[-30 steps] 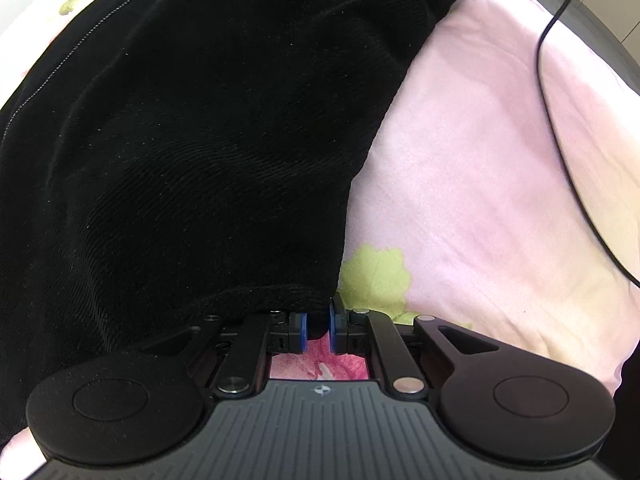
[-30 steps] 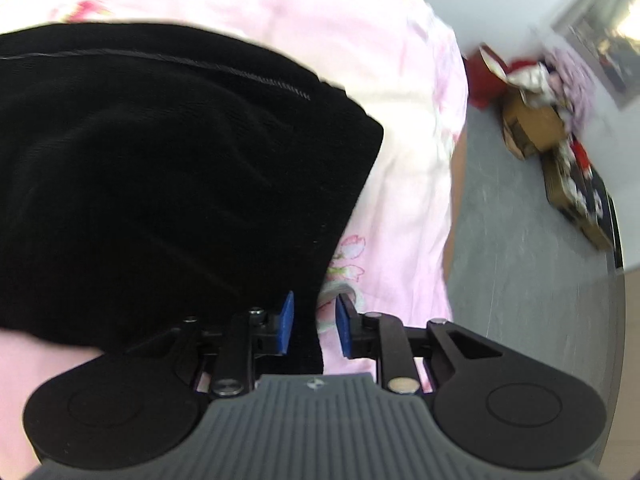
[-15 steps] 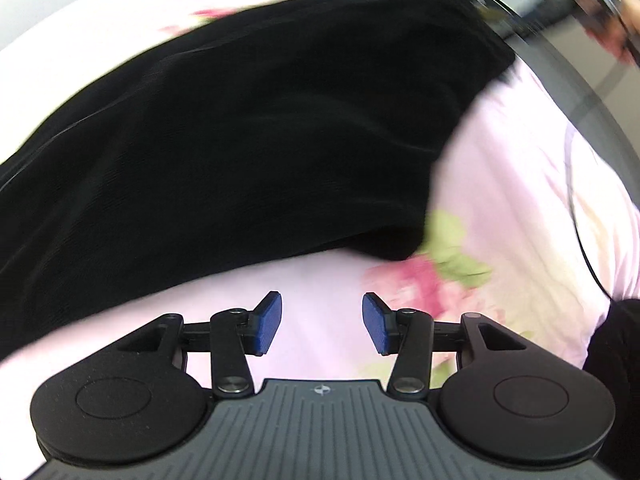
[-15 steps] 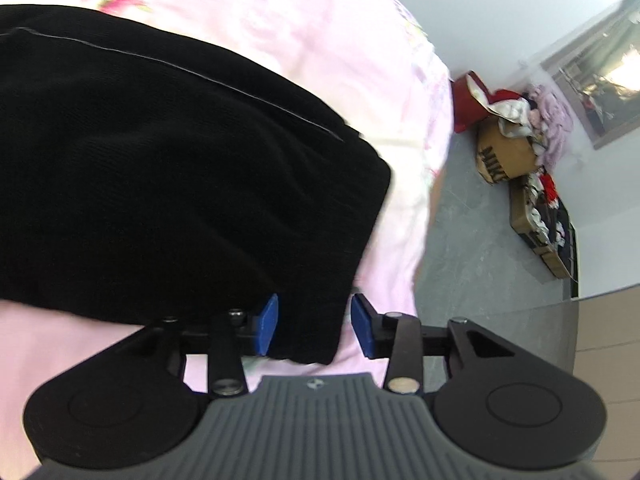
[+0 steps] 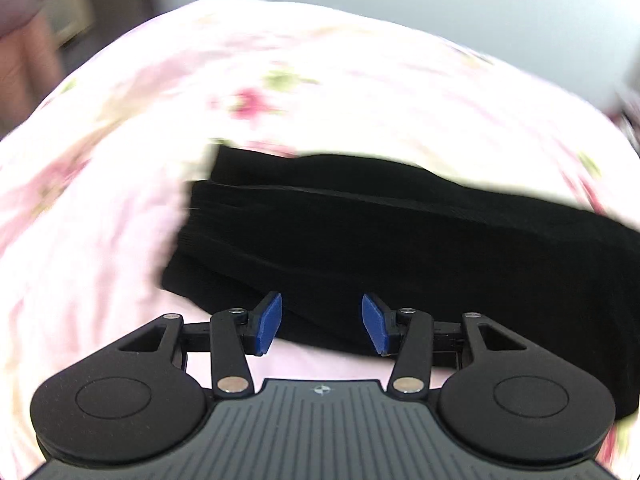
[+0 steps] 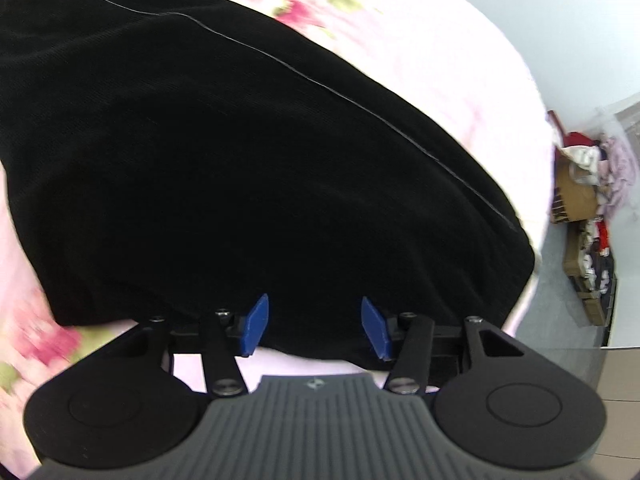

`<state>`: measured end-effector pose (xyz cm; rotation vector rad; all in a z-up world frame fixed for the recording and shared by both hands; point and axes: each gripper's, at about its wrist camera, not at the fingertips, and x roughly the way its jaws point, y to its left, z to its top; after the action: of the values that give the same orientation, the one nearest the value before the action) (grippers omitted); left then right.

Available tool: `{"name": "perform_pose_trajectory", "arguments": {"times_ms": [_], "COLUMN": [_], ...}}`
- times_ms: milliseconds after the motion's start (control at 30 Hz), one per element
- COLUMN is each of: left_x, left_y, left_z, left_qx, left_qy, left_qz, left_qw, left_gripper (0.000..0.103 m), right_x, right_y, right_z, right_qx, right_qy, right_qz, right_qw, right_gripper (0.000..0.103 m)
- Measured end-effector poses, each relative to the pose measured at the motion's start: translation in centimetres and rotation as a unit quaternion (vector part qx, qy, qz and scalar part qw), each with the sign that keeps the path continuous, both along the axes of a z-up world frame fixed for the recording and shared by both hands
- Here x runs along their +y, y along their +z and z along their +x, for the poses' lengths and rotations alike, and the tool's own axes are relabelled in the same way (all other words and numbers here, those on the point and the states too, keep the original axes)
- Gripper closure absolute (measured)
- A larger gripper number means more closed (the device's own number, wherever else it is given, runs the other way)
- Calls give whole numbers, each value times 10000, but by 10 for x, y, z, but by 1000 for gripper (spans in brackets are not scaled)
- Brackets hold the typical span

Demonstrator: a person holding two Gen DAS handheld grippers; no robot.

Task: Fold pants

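both grippers, left gripper (image 5: 322,324) and right gripper (image 6: 314,326), hang released over the black pants (image 6: 240,160) on the floral bedsheet (image 5: 360,92).
next i'd pinch the near edge evenly at both ends, so the layers fold square.

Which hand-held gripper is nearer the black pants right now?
Right, marginally. The right hand-held gripper sits open with the black pants filling its view. The left hand-held gripper, also open, faces the pants' near edge on the floral bedsheet, holding nothing.

Pale wall (image 6: 560,20), grey floor (image 6: 560,280) — cardboard boxes (image 6: 576,200) of clothes — floral sheet (image 5: 360,92)
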<state>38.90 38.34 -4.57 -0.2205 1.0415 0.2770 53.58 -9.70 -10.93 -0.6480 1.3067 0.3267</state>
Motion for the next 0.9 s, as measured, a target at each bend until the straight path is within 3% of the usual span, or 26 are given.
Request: {"name": "perform_pose_trajectory", "arguments": {"times_ms": [167,267,333,400,533,600,633,767,900], "left_x": [64,89,90,100,102,99,97,90,98], "left_y": [-26,-53,-61,-81,-95,-98,-97,-87,-77], "left_z": [24,26,24,29,35,37,36,33,29], "left_qx": [113,36,189,392,616,726,740,895,1234], "left_qy": [702,909,1062,1205,1139,1090,1108,1124,1296], "left_qz": [-275,-633,-672,-754,-733,-629,-599,-357,-286], "left_qw": [9971,9938,9919,9891,9889,9894,9893,9890,9834], "left_gripper": [48,48,48,61,74,99,99,101,100], "right_x": [53,77,92,103,124,131,114,112,116], "right_y": [-8,-12,-13,-15,-18,-19,-16,-16,-20], "right_z": [4,3,-1,-1,2,2,-4,-10,-18], "right_qx": [166,183,190,211,178,167,154,139,135], "right_qy": [348,547,640,702,780,797,795,829,957], "right_qz": [-110,-189,-270,-332,-439,-475,-480,-525,-591], "right_qw": [9992,9982,9974,9968,9958,9955,9956,9951,9936], "right_gripper": [53,53,52,52,51,51,51,51,51]}}
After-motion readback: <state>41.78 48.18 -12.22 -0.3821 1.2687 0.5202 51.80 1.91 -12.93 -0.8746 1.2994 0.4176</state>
